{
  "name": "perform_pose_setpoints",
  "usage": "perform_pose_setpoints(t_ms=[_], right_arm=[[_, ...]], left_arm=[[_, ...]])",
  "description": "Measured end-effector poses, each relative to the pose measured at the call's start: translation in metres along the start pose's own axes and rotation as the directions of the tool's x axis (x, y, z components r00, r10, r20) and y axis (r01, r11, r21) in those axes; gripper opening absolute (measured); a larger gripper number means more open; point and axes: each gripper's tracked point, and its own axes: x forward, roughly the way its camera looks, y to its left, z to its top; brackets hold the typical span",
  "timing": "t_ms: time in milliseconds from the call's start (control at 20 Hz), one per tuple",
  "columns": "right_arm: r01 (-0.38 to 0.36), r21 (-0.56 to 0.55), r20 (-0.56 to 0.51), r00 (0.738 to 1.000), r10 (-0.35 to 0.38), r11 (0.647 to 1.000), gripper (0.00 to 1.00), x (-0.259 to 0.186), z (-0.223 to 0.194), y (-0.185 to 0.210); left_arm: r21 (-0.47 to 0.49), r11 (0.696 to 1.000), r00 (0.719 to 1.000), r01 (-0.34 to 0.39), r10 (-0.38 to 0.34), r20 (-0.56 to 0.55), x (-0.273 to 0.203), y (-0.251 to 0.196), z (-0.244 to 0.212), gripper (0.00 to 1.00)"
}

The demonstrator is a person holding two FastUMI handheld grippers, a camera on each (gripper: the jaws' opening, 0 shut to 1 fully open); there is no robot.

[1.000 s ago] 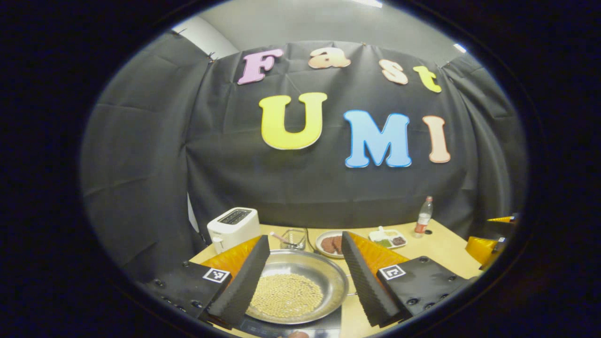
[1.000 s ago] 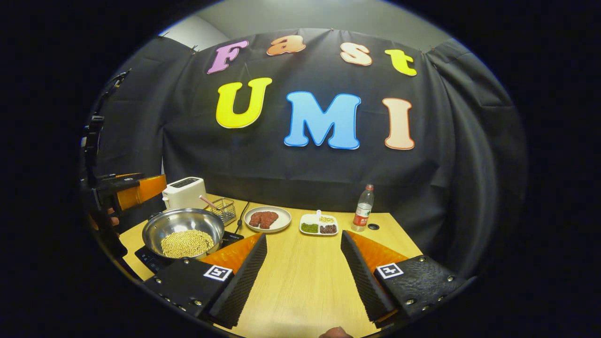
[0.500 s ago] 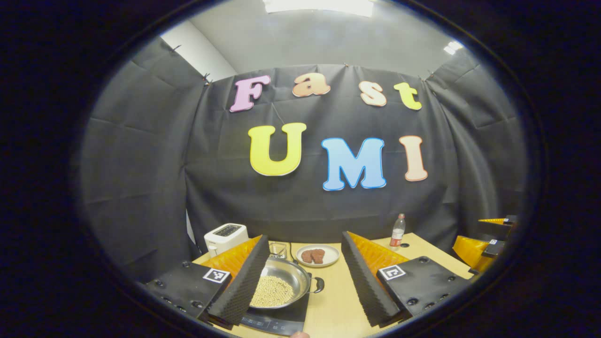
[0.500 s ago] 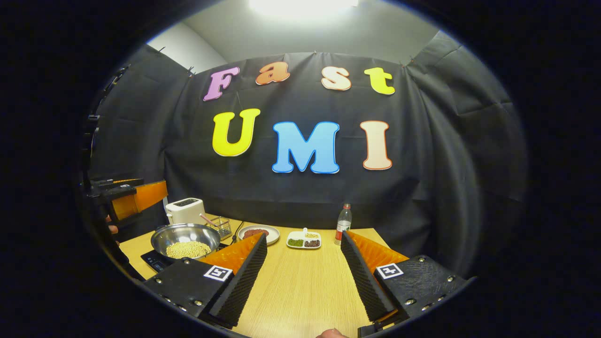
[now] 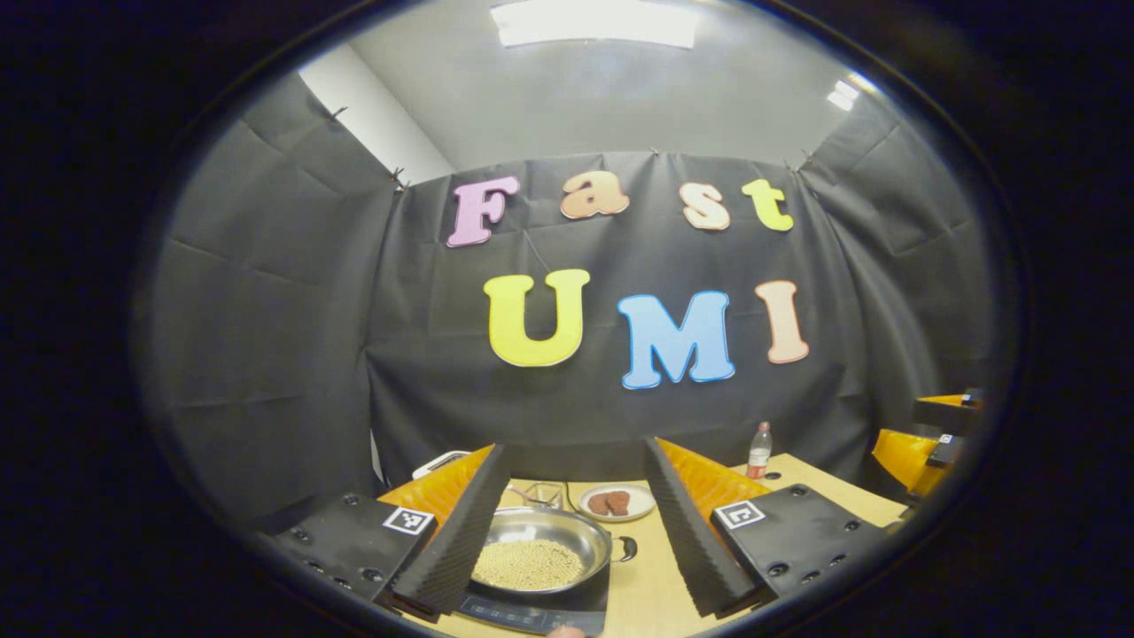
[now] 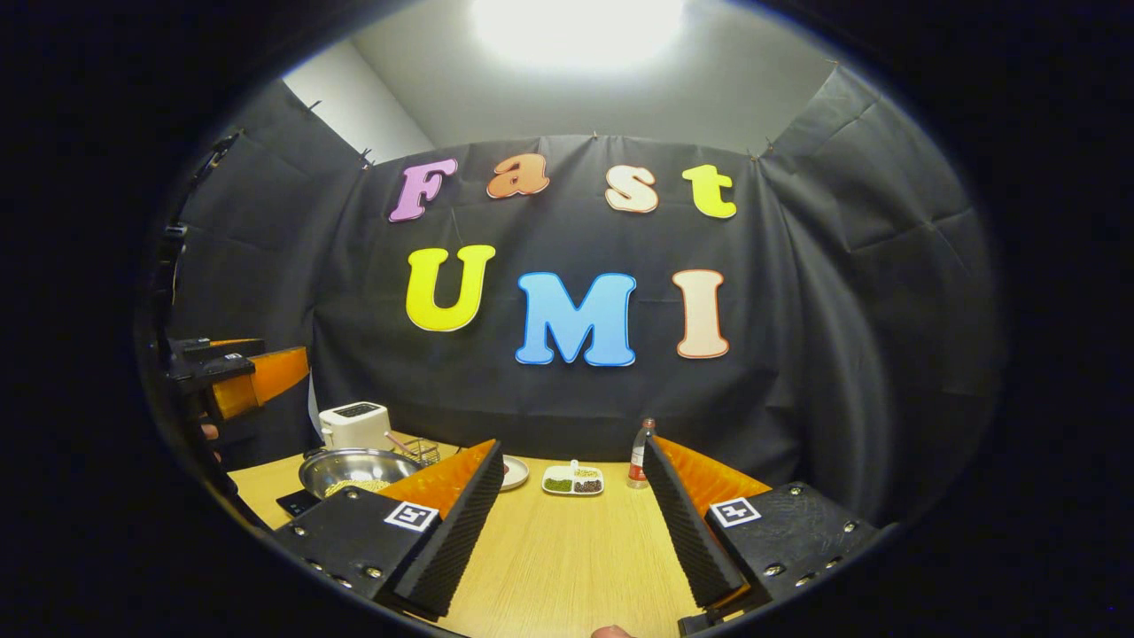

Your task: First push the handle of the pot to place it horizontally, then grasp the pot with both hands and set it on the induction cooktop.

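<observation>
Your desk (image 6: pixel 567 549) spans the lower frame of both views. The pot (image 5: pixel 542 551) of beans sits on the induction cooktop (image 5: pixel 532 610), low and centre in the left gripper view. Your left claw (image 5: pixel 574 523) and right claw (image 6: pixel 571 518) both gape wide, holding nothing, above the desk.

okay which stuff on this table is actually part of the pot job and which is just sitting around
Part of the job: the pot of beans, sitting on the induction cooktop; the left gripper and right gripper, both open.

Just lying about: toaster, wire basket, plate of meat, divided dish, bottle.
</observation>
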Motion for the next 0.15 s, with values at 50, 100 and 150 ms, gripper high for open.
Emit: perform_pose_setpoints(t_ms=[50,100,150], right_arm=[[0.001,0.003,0.004,1.000,-0.001,1.000,0.96,0.0003,0.0023,0.0014],[0.003,0.006,0.014,1.000,-0.004,1.000,0.96,-0.0004,0.0050,0.0014],[0.013,0.014,0.026,1.000,-0.013,1.000,0.96,-0.0005,0.0084,0.0007]], left_arm=[[-0.006,1.000,1.000,-0.001,0.001,0.003,-0.0016,0.0019,0.0004,0.99],[-0.009,1.000,1.000,-0.006,0.006,-0.002,-0.0035,0.0042,-0.0005,1.00],[-0.008,1.000,1.000,-0.006,0.006,-0.009,-0.0027,0.0056,-0.0015,1.00]])
